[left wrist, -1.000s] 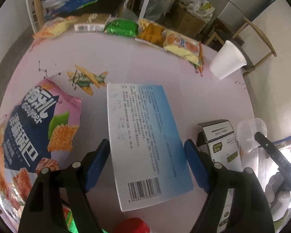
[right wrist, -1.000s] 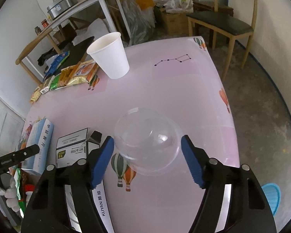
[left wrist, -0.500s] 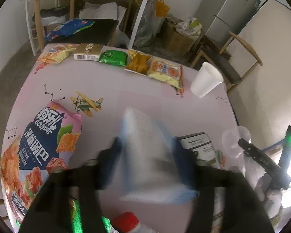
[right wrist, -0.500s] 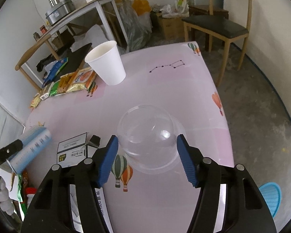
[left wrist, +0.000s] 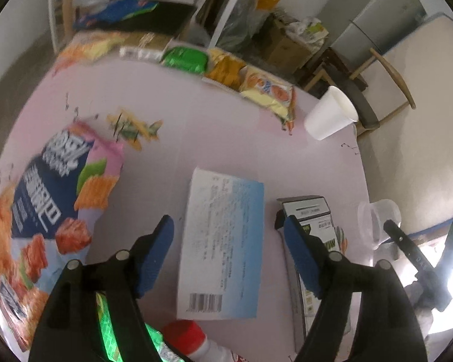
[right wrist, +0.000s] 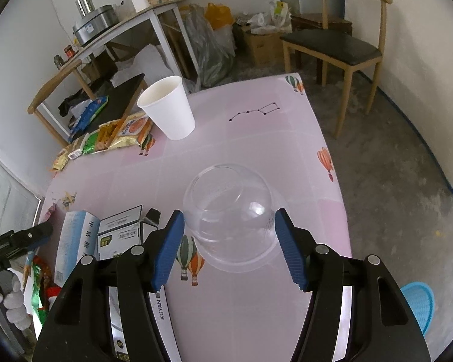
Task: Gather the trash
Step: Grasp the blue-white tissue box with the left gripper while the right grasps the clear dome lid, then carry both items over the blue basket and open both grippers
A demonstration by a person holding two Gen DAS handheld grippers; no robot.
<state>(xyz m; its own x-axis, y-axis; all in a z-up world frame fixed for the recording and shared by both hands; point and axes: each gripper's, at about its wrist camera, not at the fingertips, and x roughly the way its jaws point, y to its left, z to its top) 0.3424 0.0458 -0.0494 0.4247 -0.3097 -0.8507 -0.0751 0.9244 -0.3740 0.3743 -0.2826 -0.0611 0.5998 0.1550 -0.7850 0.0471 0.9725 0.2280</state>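
Trash litters a pink bench (left wrist: 214,138): one blue-and-white carton (left wrist: 223,250) lies flat, long axis running away from the left claw (left wrist: 229,235), whose jaws are opening either side, clear of it. The right claw (right wrist: 229,235) stands open around one clear plastic dome (right wrist: 229,211), untouched. Only the left view shows the big snack bag (left wrist: 51,199); both show one paper cup (right wrist: 169,108).

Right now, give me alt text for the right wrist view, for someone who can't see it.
The right hand-held gripper straddles a clear plastic dome lid lying on a pink table, its blue fingers either side, not visibly pressing. Beyond stand a white paper cup and snack packets; to the left lie a blue-white box and a carton.
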